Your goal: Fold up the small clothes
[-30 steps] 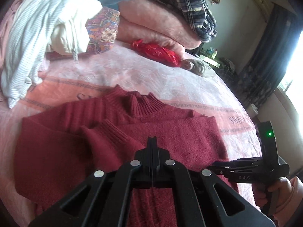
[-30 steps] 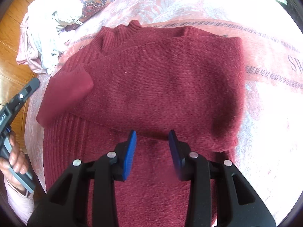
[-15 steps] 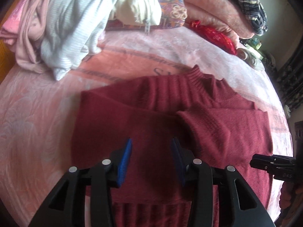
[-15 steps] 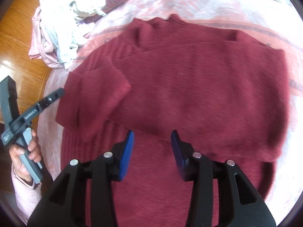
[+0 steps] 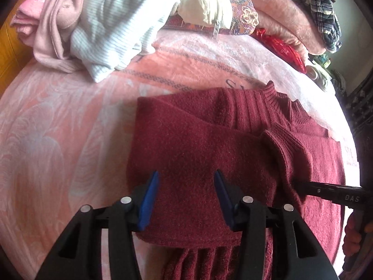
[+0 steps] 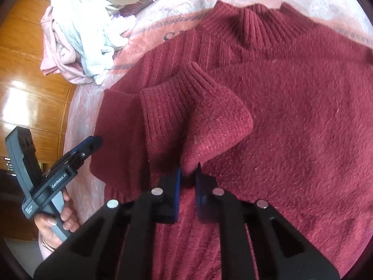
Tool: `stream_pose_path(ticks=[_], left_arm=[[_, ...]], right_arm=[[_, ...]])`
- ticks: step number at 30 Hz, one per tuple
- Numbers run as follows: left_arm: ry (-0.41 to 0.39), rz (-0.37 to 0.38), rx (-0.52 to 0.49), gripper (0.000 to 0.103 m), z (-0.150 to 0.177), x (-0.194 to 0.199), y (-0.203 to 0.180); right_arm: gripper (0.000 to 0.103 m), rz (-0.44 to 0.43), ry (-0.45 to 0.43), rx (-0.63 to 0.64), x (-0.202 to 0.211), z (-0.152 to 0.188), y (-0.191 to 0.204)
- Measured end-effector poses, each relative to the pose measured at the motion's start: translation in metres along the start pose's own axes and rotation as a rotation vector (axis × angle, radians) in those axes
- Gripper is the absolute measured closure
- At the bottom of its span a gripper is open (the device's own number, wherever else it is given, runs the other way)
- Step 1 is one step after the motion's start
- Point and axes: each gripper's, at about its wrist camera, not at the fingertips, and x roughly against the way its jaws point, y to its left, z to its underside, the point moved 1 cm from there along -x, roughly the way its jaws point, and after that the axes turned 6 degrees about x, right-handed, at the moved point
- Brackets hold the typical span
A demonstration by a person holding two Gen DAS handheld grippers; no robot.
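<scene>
Since prev. frame: my right gripper (image 6: 187, 171) dropped in and pinched the sleeve (image 6: 186, 107) edge; jaws shut on it. Left gripper (image 5: 185, 194) hung open over sweater (image 5: 209, 151) body, holding nothing. Sweater lay flat on pink bedspread (image 5: 58, 128), sleeves crossed in. Beyond: laundry pile (image 5: 105, 23). Sleeve refold likely next.

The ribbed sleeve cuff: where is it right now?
Right wrist view: the ribbed sleeve cuff lies folded across the maroon sweater, left of centre below the collar; the right gripper pinches that sleeve just beneath it.
</scene>
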Motion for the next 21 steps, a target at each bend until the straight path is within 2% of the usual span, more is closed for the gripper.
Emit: stream_pose_path(ticks=[6,8,10,11,14,15,18,21], left_arm=[[0.002,-0.01,-0.034,0.052,0.005,-0.004,-0.015],[0.019,-0.019,-0.061,0.051,0.011,-0.012,-0.024],[0.037,-0.039,-0.098,0.05,0.018,-0.023,-0.034],[0.031,-0.067,-0.121,0.046,0.021,-0.027,-0.039],[0.002,-0.149,-0.201,0.044,0.026,-0.032,-0.055],[-0.005,-0.155,-0.21,0.044,0.025,-0.03,-0.057],[-0.021,-0.111,-0.182,0.043,0.017,-0.018,-0.057],[-0.043,-0.092,-0.123,0.039,0.006,-0.004,-0.05]], right_arm=[[0.095,0.127,-0.087,0.139,0.053,0.004,-0.009],[0.094,0.18,-0.057,0.143,0.053,0.011,-0.022],[0.089,0.226,-0.011,0.126,0.046,0.017,-0.039],[0.085,0.238,0.017,0.108,0.04,0.021,-0.049],[0.069,0.242,0.019,0.073,0.043,0.022,-0.063],[0.069,0.257,-0.004,0.075,0.05,0.02,-0.062],[0.067,0.296,-0.082,0.114,0.068,0.011,-0.05],[0.06,0.248,-0.112,0.136,0.062,-0.002,-0.031]])
